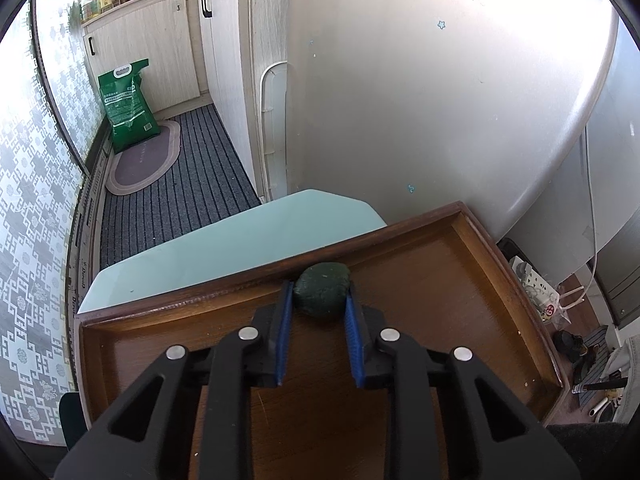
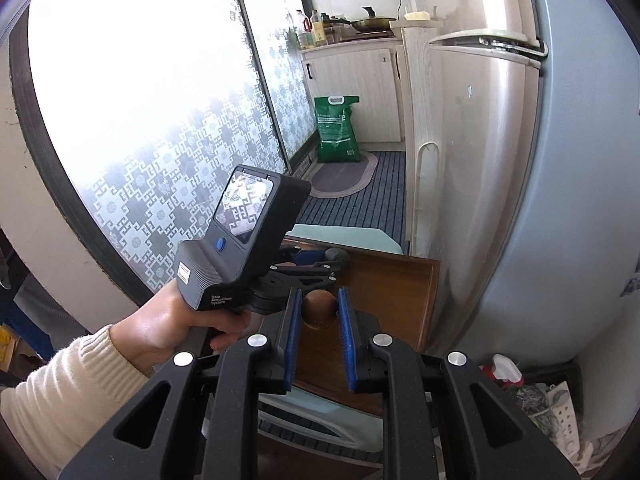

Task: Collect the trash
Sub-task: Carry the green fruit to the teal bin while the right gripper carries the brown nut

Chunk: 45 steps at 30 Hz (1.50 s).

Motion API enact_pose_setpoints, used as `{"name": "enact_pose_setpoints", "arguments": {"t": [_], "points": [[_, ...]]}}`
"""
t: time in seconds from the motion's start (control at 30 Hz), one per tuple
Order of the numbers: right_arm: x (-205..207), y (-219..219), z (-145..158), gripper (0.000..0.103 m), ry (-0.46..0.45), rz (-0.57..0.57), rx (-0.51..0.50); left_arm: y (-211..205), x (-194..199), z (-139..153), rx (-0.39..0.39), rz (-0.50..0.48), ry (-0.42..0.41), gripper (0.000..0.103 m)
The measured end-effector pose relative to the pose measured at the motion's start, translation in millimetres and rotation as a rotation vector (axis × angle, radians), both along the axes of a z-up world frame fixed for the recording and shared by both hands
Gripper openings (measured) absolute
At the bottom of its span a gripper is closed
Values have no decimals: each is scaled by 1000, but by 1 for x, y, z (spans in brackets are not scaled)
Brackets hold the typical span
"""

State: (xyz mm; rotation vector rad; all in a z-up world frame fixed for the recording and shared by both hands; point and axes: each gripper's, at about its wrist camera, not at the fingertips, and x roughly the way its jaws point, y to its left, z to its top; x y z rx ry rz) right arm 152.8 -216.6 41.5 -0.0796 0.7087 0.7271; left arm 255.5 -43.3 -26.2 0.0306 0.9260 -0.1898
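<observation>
Both tongs loaded over the wooden tray [image 1: 500,280].

Left gripper [image 1: 320,300] pinches the green lump [image 1: 322,289] against the tray's far rim; a shallow fingertip grip may slip. Right gripper [image 2: 319,312] clamps a brown ball [image 2: 319,307], apparently lifted clear; it may roll out.

Right gripper [image 2: 319,310] fingers [image 2: 293,322] clamped on brown ball [image 2: 319,307], above wooden tray [image 2: 396,292]. At ten o'clock, left gripper [image 2: 320,258] in hand [image 2: 172,328], gripping dark green lump [image 2: 338,255].
</observation>
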Motion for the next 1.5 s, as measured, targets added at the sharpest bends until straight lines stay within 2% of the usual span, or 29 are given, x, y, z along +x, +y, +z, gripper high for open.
{"name": "enact_pose_setpoints", "arguments": {"t": [0.37,0.7,1.1,1.33,1.5], "points": [[-22,21,25,18,-58,75,56,16,-32,22,-76,21,-44,25],[-53,79,52,18,-111,196,96,61,-77,47,-116,71,-93,25],[-64,161,28,18,-57,304,64,164,-144,72,-140,219,-158,25],[-67,210,3,18,-17,357,9,218,-167,61,-141,308,-136,25],[-63,236,-18,18,21,366,-34,244,-177,37,-146,344,-73,25]]}}
